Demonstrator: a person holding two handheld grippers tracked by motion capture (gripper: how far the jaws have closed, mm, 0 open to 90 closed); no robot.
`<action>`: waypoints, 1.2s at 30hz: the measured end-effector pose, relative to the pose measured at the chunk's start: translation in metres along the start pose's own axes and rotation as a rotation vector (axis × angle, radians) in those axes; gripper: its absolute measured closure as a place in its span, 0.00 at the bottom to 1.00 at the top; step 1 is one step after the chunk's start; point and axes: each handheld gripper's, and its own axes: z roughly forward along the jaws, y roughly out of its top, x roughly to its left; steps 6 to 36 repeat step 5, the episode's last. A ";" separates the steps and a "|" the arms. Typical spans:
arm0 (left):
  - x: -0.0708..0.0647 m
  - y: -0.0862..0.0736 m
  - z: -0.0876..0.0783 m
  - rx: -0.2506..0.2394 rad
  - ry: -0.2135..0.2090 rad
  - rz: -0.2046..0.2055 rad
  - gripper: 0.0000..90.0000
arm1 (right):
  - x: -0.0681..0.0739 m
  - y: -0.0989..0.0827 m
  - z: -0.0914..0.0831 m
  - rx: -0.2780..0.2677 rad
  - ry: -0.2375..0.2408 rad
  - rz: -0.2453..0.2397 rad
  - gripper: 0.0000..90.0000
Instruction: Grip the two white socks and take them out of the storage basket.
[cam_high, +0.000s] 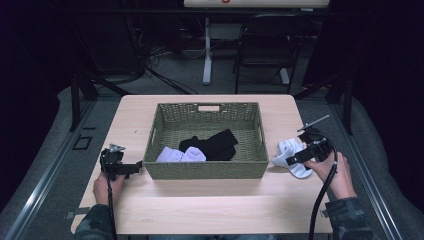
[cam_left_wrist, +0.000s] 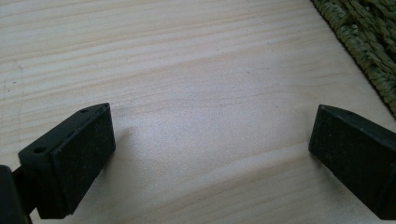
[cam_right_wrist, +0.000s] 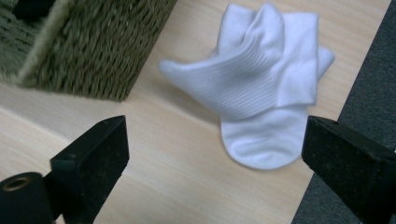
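Woven basket (cam_high: 206, 169): olive green, rectangular, centred on the pale wooden table (cam_high: 200, 205). Inside it, near the front wall: one black sock (cam_high: 212, 144) and one white sock (cam_high: 180, 155), touching each other.

Loose white socks (cam_right_wrist: 266, 93): a crumpled pile on the table just right of the basket, close to the table's right edge.

Left gripper (cam_left_wrist: 210, 144): left of the basket's front corner, low over bare wood, jaws wide apart, holding nothing.

Right gripper (cam_right_wrist: 215, 154): right of the basket, over the loose white socks, jaws wide apart, holding nothing.
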 end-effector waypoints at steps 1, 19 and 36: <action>0.000 0.000 0.000 0.000 0.000 0.000 0.00 | 0.001 -0.005 0.002 -0.007 0.001 0.011 0.05; 0.000 0.000 0.000 0.000 0.000 0.000 0.00 | 0.001 -0.023 0.009 -0.012 0.009 0.028 0.04; 0.000 0.000 0.000 0.000 0.000 0.000 0.00 | 0.001 -0.023 0.009 -0.012 0.009 0.028 0.04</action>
